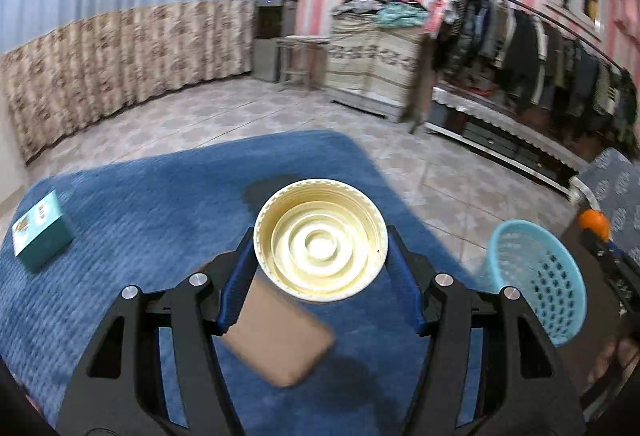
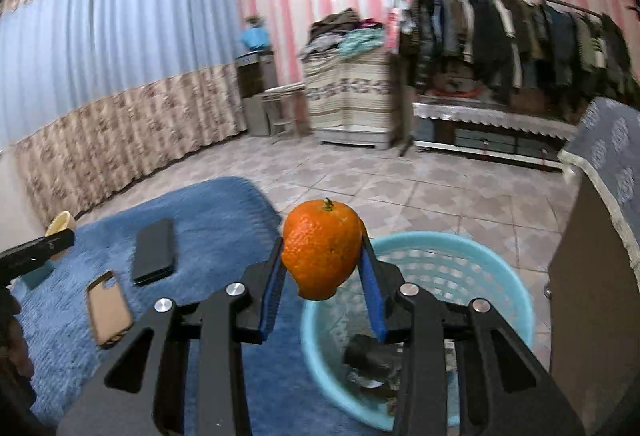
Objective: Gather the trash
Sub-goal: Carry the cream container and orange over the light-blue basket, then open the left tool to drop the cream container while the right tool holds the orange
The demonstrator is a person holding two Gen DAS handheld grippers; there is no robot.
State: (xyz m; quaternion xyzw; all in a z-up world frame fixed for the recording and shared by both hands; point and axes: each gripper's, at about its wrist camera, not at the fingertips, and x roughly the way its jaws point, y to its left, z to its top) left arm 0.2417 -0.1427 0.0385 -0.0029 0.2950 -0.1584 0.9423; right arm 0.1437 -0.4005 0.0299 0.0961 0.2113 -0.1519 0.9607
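Right gripper (image 2: 322, 268) clamps orange peel (image 2: 322, 248), left gripper (image 1: 320, 268) the lid (image 1: 320, 240) (both firm); we center over basket (image 2: 500, 276) at 5 o'clock before releasing.

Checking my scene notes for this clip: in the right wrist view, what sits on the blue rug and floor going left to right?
Teal box → tan phone case → black phone → orange peel held in the right gripper → light blue basket.
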